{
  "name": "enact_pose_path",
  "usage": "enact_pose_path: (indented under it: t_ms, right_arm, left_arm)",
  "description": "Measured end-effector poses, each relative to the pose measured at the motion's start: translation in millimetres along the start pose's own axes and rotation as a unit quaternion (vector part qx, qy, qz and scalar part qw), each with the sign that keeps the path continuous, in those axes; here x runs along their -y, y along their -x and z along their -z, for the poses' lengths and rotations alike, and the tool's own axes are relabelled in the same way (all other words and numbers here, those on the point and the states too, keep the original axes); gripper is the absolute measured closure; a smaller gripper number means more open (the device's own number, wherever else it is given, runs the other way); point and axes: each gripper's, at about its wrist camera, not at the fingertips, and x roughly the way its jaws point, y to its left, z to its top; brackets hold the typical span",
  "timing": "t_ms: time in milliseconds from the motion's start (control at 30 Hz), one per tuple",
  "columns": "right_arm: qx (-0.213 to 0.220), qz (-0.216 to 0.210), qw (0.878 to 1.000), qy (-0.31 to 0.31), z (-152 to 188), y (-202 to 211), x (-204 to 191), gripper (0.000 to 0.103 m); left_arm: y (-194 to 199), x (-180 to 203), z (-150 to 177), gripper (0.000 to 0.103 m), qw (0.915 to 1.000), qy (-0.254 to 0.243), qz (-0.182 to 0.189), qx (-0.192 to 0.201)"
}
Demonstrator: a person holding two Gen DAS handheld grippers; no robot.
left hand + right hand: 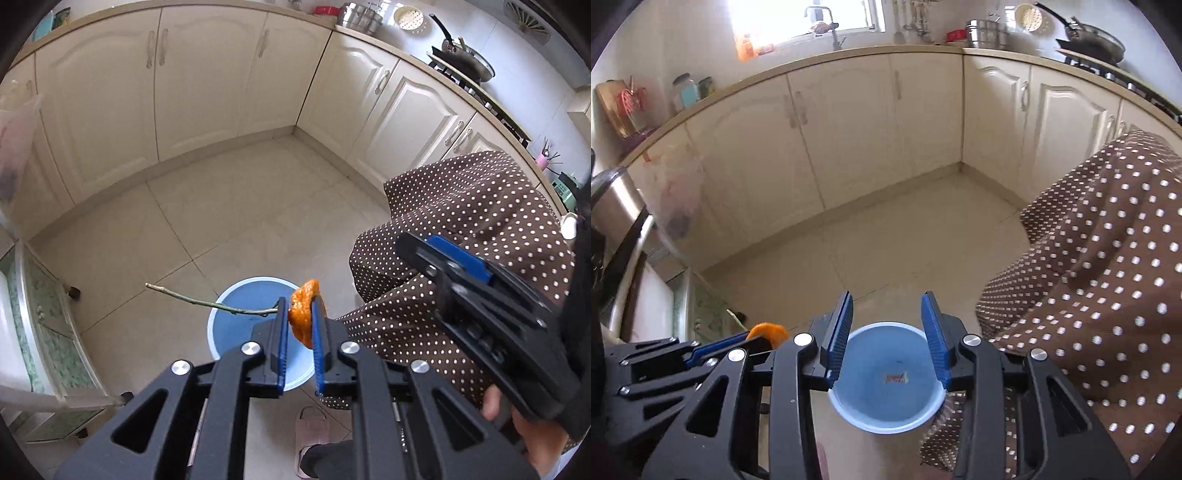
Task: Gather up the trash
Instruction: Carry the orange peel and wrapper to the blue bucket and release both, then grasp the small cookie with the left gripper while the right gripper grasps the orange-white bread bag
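My left gripper is shut on a piece of orange peel together with a thin green twig that sticks out to the left. It holds them above a blue bin standing on the floor. In the right wrist view my right gripper is open and empty, directly above the same blue bin, which holds a small wrapper. The orange peel and the left gripper show at that view's lower left.
Cream cabinets line the far walls under a countertop with pots and a pan. A brown polka-dot apron fills the right. A glass-shelved stand is at left. A slipper is near the bin.
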Motion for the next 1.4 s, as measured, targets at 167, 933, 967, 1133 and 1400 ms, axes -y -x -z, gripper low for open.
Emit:
enact_pose_path:
  t_ms: [167,933,967,1133,1400]
  right_arm:
    - [0.044,0.049,0.998,0.011,4,10,7,0.06]
    - [0.15,0.089,0.985,0.0,2,140,23,0.048]
    - [0.16,0.093,0.983,-0.003,5,155,26,0.048]
    - [0.197,0.113,0.974,-0.022,19,220,53,0.045]
    - [0.202,0.177,0.959,-0.09,65,290,143,0.044]
  left_arm:
    - [-25,8,-6,0.092,0.9996,0.007,0.027,-0.011]
    - [101,82,-15,0.052,0.9913,-0.043,-0.015,0.123]
    - [115,94,-13,0.05,0.9889,-0.054,-0.02,0.137]
    - [154,134,2,0.049,0.9823,-0.089,-0.003,0.165]
    - [171,242,41,0.048,0.9715,-0.17,0.066,0.152]
